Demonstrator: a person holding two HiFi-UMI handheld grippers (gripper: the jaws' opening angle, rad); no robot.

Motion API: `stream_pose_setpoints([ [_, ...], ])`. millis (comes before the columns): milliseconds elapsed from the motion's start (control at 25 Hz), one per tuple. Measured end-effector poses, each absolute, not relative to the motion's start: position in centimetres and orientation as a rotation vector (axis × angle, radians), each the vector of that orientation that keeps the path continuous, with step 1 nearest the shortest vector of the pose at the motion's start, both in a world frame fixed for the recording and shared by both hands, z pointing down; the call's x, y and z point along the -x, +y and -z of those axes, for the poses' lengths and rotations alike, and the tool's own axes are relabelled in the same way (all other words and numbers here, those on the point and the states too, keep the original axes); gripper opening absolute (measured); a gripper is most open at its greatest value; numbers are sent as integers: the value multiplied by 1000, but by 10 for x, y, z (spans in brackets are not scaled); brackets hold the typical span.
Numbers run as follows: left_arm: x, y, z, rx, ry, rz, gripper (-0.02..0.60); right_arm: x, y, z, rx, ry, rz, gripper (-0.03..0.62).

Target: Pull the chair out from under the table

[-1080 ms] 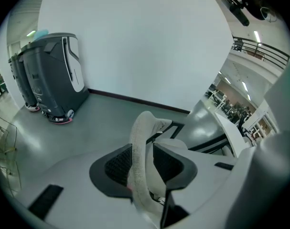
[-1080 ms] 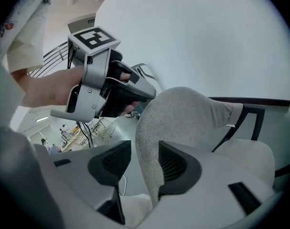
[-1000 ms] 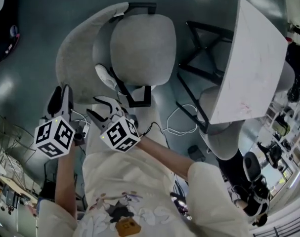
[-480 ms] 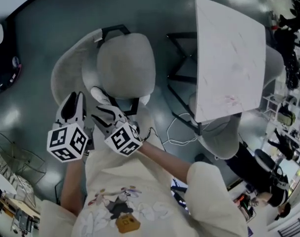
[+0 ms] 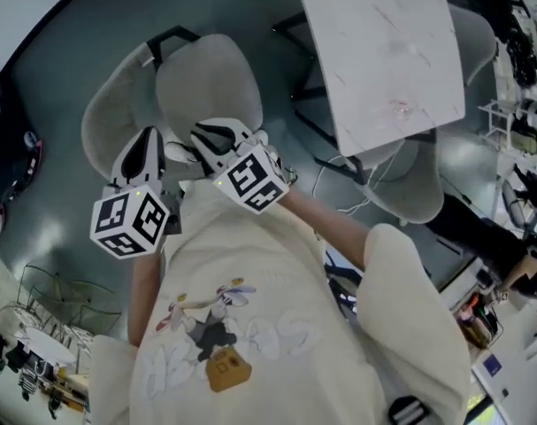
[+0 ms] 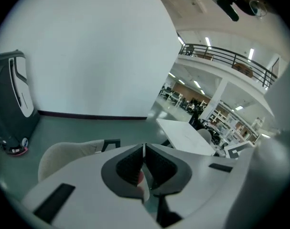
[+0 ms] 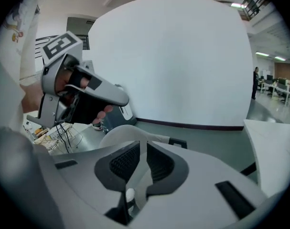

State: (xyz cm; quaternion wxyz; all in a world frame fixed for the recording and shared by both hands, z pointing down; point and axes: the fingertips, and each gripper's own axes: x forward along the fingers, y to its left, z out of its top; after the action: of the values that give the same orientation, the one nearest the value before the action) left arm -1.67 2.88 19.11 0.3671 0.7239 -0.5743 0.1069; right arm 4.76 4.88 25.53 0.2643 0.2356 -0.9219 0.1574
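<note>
the chair [image 5: 206,87] stands clear of the table [image 5: 383,51]; we judge pulling done. left claw [image 6: 143,149] and right claw [image 7: 141,147] are closing empty; next needs no grip.

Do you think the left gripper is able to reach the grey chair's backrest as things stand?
Probably yes: the left gripper hangs near the backrest with nothing between; its jaws are closing, empty, and must reopen.

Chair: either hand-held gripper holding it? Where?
Nothing held. The left hand-held gripper and right hand-held gripper have jaws closing with nothing between them, both clear of the chair.
</note>
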Motion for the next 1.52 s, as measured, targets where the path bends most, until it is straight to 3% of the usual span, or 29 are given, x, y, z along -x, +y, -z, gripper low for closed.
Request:
stream_pose_setpoints([
  [400,-61,33,-139,-2080,-1270,-276,15,-117,23,-184,-802,-2553,-429,39],
  [1040,-136,74,-71,-2279,-1150,-184,14,-207,87,-72,-835,-2426,-43,34],
  [1360,-154,64,-89,-2386,-1084,-274,14,-221,77,-105,-1131,-2488,-178,34],
  [1520,-163,65,-98,-2400,-1049,-282,14,-225,86,-122,-1009,-2425,83,34],
])
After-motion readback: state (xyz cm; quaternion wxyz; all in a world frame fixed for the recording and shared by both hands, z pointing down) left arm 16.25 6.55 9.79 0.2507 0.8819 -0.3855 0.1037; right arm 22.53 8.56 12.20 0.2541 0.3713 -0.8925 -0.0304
